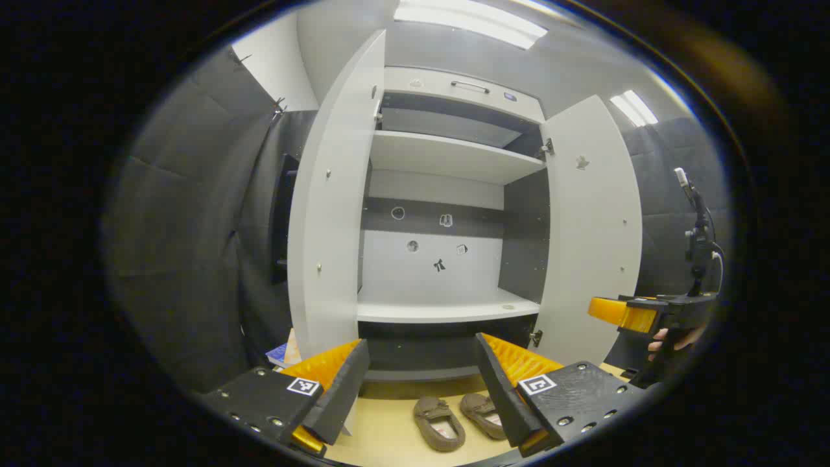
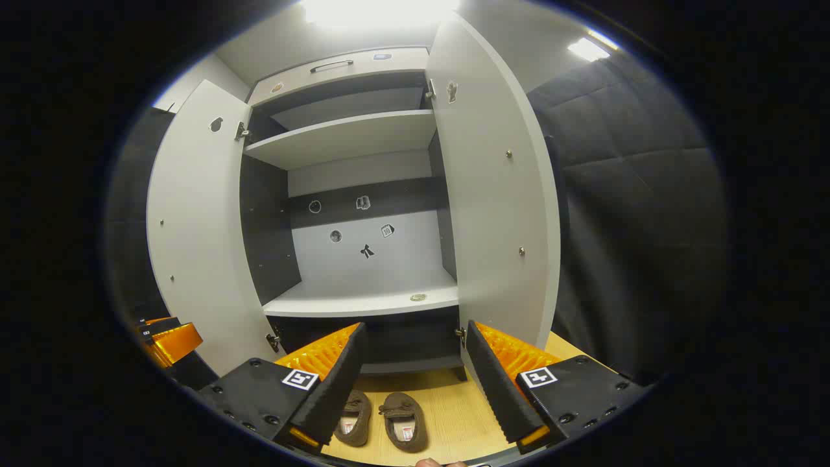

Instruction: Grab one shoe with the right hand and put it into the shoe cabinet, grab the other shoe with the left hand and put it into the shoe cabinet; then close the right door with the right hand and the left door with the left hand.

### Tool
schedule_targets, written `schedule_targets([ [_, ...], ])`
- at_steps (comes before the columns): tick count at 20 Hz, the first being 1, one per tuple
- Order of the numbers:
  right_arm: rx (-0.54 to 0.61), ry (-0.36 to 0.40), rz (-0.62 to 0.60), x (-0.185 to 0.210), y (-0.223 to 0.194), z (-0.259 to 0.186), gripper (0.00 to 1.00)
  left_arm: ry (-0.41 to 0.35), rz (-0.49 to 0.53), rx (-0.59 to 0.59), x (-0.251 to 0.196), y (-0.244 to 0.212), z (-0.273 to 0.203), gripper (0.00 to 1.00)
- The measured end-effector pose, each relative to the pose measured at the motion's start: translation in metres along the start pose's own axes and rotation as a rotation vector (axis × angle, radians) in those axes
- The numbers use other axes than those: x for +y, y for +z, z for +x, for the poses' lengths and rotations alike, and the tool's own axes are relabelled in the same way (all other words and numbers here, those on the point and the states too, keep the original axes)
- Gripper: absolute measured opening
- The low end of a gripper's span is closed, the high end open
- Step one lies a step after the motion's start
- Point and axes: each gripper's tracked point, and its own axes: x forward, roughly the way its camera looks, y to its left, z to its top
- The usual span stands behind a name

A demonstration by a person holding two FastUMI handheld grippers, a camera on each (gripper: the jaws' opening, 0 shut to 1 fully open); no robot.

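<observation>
White cabinet [image 1: 447, 194] stands straight ahead in the left gripper view, both doors swung wide. Left door [image 1: 334, 207] and right door [image 1: 590, 233] frame a broad gap; lower shelf [image 1: 447, 308] is bare apart from a small round mark near its front edge, upper shelf [image 1: 447, 155] bare too. Few small stickers on the back panel. Left gripper [image 1: 418, 395] is released, fingers spread wide, nothing between them. Below it, two brown shoes [image 1: 460, 418] sit side by side on the pale wood floor [image 1: 382, 434] just in front of the cabinet base (soles down, openings up, light insoles showing). One finger partly covers the right-hand shoe. Far right: the other gripper [image 1: 632, 314] held by a hand [image 1: 671, 340], beyond the right door's edge, with a stand [image 1: 697, 233] behind it.

Right gripper view: same cabinet [image 2: 363, 188], doors [image 2: 194, 220] and [image 2: 496, 188] open, the near door edge close above one finger. Lower shelf [image 2: 363, 298] free. Right gripper [image 2: 412, 389] is released, fingers wide apart, holding nothing. Shoes [image 2: 382, 418] lie on the floor [image 2: 460, 415] between the fingers' line, toes toward the cabinet, touching or nearly so (can't tell). Left-hand shoe is partly hidden by a finger. Other gripper [image 2: 165, 340] pokes in at far left, beside the left door. Dark padded wall [image 2: 635, 214] on the right.
</observation>
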Motion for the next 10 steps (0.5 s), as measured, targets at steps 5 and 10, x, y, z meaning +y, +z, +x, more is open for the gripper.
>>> schedule_targets([
  [5,0.012,-0.006,0.007,0.002,0.000,0.011,0.97,-0.002,0.025,-0.005,-0.002,0.002,0.001,0.94],
  [10,0.008,-0.009,-0.005,0.002,-0.002,0.016,0.97,0.026,0.055,0.032,0.000,-0.009,0.009,0.94],
])
